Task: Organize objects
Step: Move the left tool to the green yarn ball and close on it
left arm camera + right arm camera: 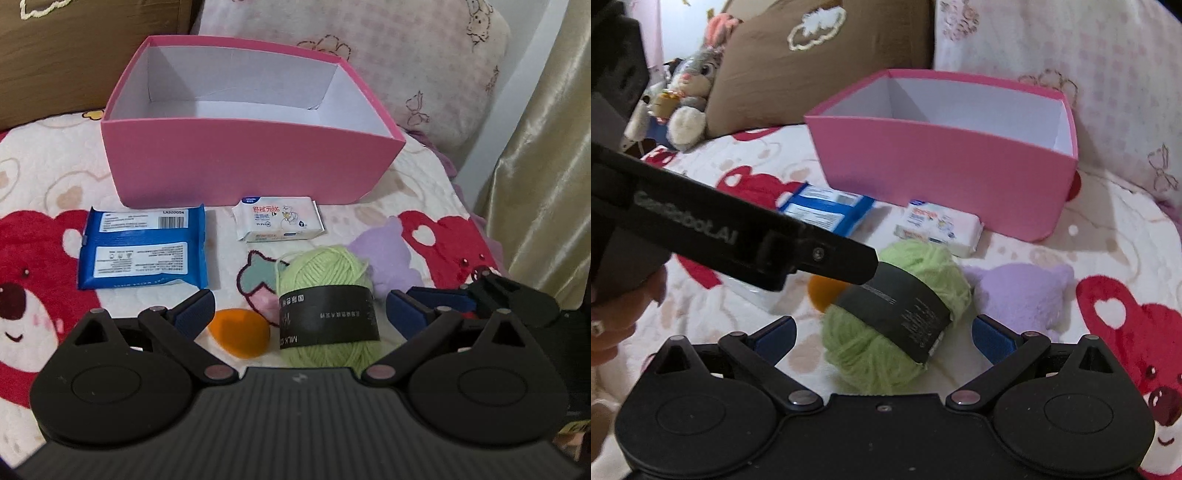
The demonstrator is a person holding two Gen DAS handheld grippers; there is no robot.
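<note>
An open pink box (240,162) stands empty on the bed, also in the right wrist view (942,170). In front of it lie a blue wipes pack (144,247), a white tissue pack (279,221), a green yarn ball with a black band (328,306), an orange sponge (238,334) and a purple plush (384,254). My left gripper (299,314) is open, low over the yarn and sponge. My right gripper (882,334) is open, with the yarn ball (886,321) between its fingers, not squeezed. The left gripper's body (738,236) crosses the right wrist view.
The bed cover (44,192) carries red bear prints. A brown pillow (820,48) and a pink patterned pillow (406,55) stand behind the box. A grey bunny toy (690,96) sits far left. A gold curtain (546,147) hangs on the right.
</note>
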